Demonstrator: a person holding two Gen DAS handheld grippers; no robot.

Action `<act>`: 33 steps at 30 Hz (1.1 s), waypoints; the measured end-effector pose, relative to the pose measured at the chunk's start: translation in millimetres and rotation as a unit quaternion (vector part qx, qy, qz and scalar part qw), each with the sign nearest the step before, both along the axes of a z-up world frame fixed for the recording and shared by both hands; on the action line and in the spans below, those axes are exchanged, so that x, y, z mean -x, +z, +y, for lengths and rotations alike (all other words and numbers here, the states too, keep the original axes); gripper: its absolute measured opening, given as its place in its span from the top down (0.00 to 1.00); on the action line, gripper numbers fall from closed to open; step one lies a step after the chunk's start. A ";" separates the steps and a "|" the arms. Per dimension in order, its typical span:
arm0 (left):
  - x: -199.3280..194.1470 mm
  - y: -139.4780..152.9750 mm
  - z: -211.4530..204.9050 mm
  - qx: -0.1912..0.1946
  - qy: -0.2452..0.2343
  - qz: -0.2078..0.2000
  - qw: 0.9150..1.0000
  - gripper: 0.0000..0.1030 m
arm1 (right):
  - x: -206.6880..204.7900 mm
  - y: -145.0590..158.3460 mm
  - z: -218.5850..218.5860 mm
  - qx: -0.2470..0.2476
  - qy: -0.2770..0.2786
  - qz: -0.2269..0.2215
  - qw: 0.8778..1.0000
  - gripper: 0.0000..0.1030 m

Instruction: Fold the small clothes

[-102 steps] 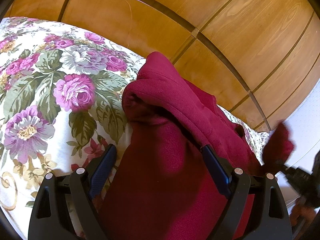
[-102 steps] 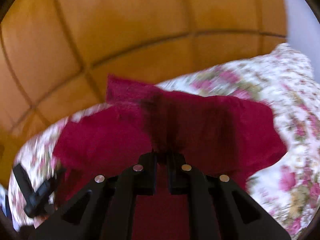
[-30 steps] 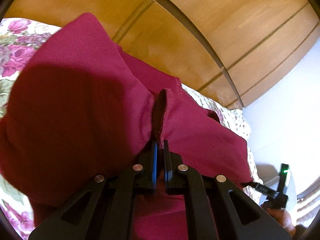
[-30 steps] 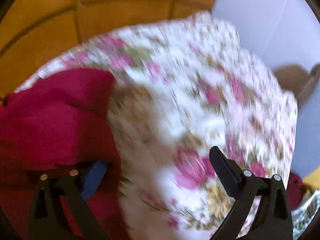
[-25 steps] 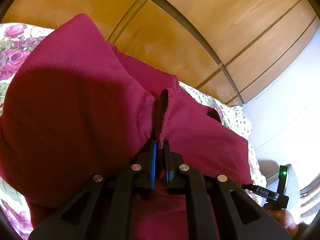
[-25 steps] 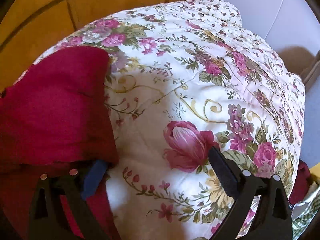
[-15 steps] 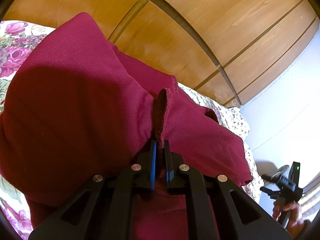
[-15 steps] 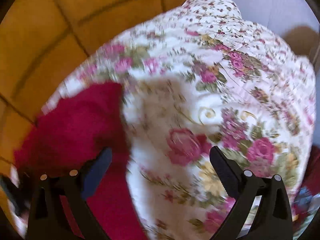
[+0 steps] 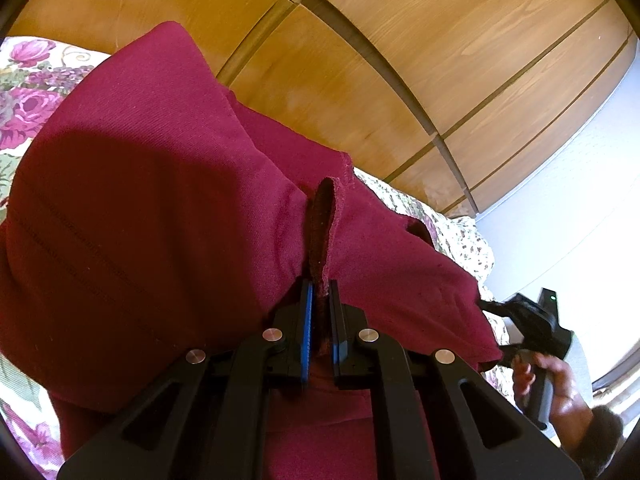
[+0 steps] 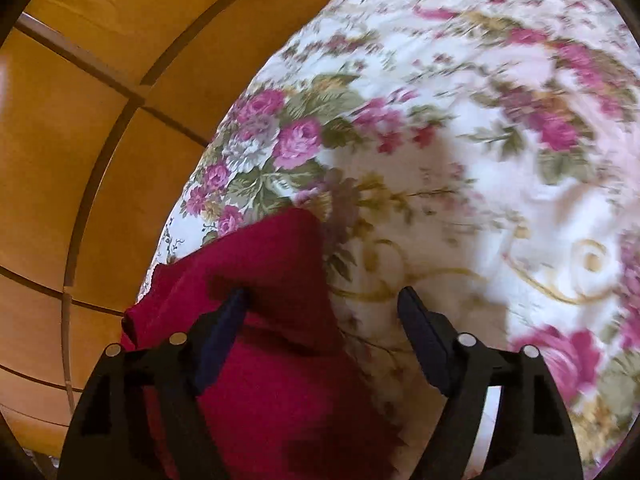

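Observation:
A dark red garment (image 9: 152, 216) lies on a floral bedspread (image 9: 28, 92). My left gripper (image 9: 320, 300) is shut on a fold of the red garment's hem and holds it up. In the right wrist view the red garment (image 10: 276, 360) sits at the lower left, and my right gripper (image 10: 324, 320) is open over its corner, with the left finger on the cloth and the right finger over the bedspread (image 10: 460, 140). The right gripper also shows in the left wrist view (image 9: 532, 328), held in a hand at the garment's far right edge.
A wooden panelled headboard (image 9: 360, 60) runs behind the bed; it also shows in the right wrist view (image 10: 80, 140). A pale wall (image 9: 580, 200) stands to the right of the bed.
My right gripper let go of the garment, opened, swung out over the bedspread, then came back to the garment's corner. My left gripper closed on the hem and has held it steady.

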State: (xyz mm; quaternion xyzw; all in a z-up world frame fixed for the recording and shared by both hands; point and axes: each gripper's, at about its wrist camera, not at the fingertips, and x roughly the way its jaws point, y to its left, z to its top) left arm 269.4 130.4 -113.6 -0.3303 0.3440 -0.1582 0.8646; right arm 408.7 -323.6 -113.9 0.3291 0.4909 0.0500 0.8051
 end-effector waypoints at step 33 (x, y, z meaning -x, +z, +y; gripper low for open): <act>-2.2 -3.5 4.4 0.007 -0.011 -0.008 1.000 0.94 | 53.2 -6.5 12.8 0.231 0.078 0.002 0.970 0.28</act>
